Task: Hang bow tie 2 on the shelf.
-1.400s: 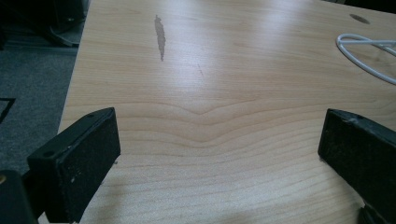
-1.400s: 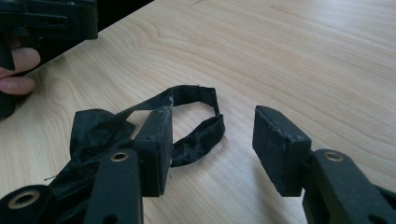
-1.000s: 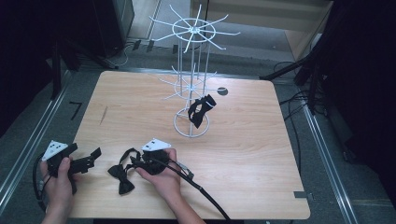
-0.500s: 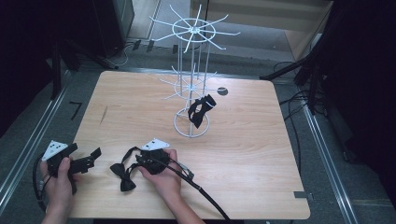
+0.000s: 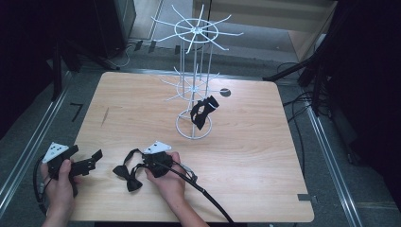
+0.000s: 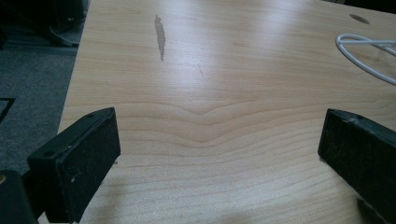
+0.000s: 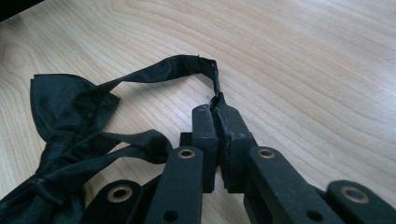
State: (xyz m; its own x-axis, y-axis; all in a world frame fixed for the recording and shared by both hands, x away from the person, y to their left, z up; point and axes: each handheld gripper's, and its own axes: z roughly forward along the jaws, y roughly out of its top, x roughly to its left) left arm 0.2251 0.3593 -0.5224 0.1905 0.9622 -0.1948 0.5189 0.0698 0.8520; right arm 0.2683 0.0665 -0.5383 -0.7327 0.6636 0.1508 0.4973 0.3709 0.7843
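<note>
Largest first: a pale wooden table (image 5: 265, 156), rounded at the corners, with a dark streak (image 6: 160, 35) in the grain toward the far left. Standing on it past the middle, a white wire display rack (image 5: 195, 75), spoked at the top and again halfway down, ring-shaped at the foot; on the lower spokes, a black bow tie on the rack (image 5: 203, 111), hanging tilted, one end up to the right and the other down toward the ring. Nearer than the rack and to its left, close to the table's near edge, a second black bow tie (image 5: 128, 176) lying on the wood, long axis running from far-left to near-right, wings pointing those two ways, strap looping up and away toward the rack. Pinched on that strap, the right gripper (image 7: 217, 109), jaws pressed flat together on the thin band where the loop folds, knot and wings trailing off to its left in the right gripper view. Farther left of the rack still, at the table's near left corner, the left gripper (image 6: 219, 144), released, jaws spread wide over bare wood, grasping nothing, pointing toward the rack's foot. Against the view of a second ago, bow tie and right gripper drawn slightly nearer the table's near edge; left gripper unmoved.
</note>
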